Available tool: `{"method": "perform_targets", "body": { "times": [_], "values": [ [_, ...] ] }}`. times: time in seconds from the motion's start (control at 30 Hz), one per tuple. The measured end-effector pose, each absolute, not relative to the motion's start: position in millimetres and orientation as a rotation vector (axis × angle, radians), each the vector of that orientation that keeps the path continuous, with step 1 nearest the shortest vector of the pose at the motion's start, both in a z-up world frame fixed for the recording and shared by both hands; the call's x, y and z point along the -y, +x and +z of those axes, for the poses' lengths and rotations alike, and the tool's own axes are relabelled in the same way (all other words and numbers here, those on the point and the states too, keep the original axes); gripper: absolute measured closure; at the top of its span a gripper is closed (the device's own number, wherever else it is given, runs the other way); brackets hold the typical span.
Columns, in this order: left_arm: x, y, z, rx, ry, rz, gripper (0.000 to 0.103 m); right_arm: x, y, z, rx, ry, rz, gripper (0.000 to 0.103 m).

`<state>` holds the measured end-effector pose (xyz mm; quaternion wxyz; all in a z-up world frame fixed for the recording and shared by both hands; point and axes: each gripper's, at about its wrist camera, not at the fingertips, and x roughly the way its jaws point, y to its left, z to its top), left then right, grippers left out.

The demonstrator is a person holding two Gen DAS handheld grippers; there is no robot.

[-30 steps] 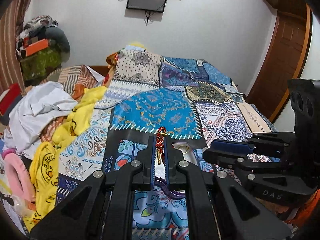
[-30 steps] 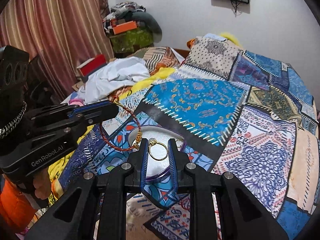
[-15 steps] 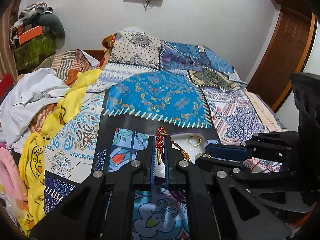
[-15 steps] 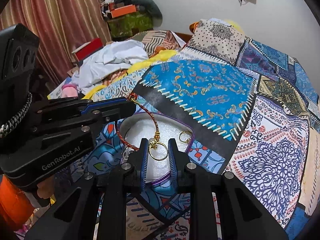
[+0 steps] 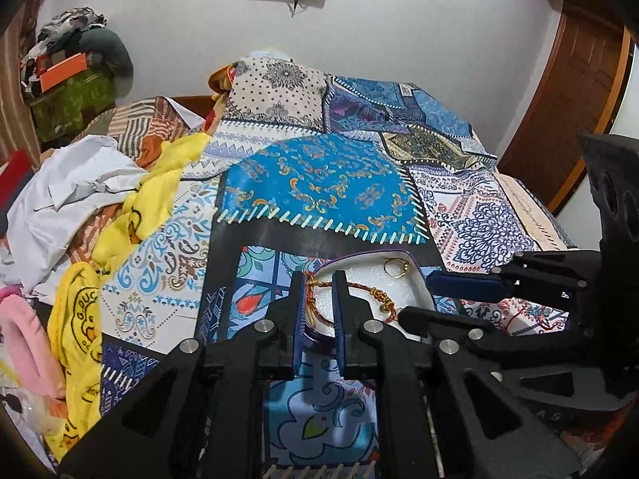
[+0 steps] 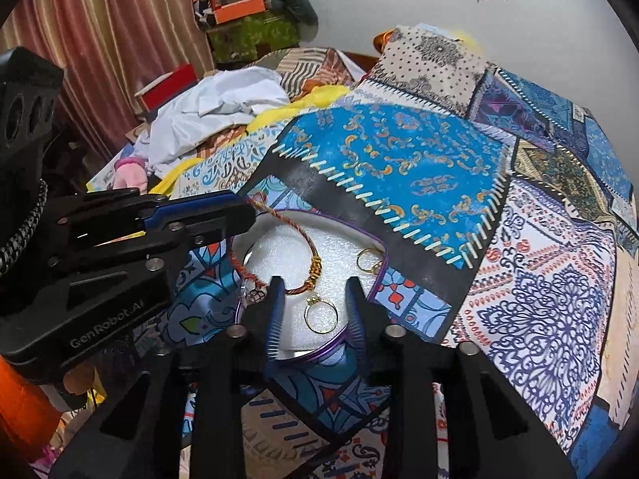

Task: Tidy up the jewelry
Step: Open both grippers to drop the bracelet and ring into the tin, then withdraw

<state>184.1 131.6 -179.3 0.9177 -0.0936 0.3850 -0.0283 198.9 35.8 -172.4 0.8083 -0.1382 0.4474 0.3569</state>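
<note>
The patchwork bedspread (image 6: 399, 151) fills the view and carries the white foam-lined tray (image 6: 279, 247), set at 6 o'clock where both tools reach it. My left gripper (image 5: 317, 303), entering at 9 o'clock in the right view, has just been opening; the red cord bracelet (image 6: 275, 255) passes between its barely parted jaws and drapes onto the foam, apparently being laid down. My right gripper (image 6: 315, 311) has just opened too, and one gold ring (image 6: 321, 315) lies loose between its jaws. Count: one bracelet; three rings, two (image 6: 369, 259) at 1 o'clock.
</note>
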Motion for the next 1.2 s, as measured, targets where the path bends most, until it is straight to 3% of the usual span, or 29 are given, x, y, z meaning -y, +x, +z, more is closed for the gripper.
{"method": "perform_targets", "body": {
  "times": [0.1, 0.33, 0.6, 0.7, 0.83, 1.0, 1.2],
  "values": [
    [-130.0, 178.3, -167.7, -0.77, -0.18, -0.047, 0.075, -29.0, 194.1, -160.8, -0.921, -0.278, 0.763, 0.073],
    [-117.6, 161.5, -136.2, -0.711, -0.15, -0.04, 0.069, 1.7, 181.6, -125.0, -0.799, -0.22, 0.7, 0.071],
    [-87.5, 139.5, -110.6, -0.663, -0.102, -0.051, 0.054, 50.9, 163.8, -88.3, -0.666, -0.136, 0.59, 0.039],
    [-75.0, 134.7, -109.2, -0.667, -0.083, -0.057, 0.053, 70.2, 159.8, -83.0, -0.646, -0.111, 0.551, 0.031],
    [-59.5, 131.0, -114.0, -0.69, -0.077, -0.067, 0.051, 91.4, 155.4, -80.0, -0.632, -0.092, 0.5, 0.029],
    [-39.0, 134.2, -128.5, -0.749, -0.077, -0.093, 0.051, 115.9, 149.9, -79.3, -0.626, -0.064, 0.45, 0.02],
    [-14.5, 138.5, -144.6, -0.799, -0.065, -0.135, 0.051, 136.8, 143.1, -84.5, -0.627, -0.087, 0.393, 0.019]
  ]
}}
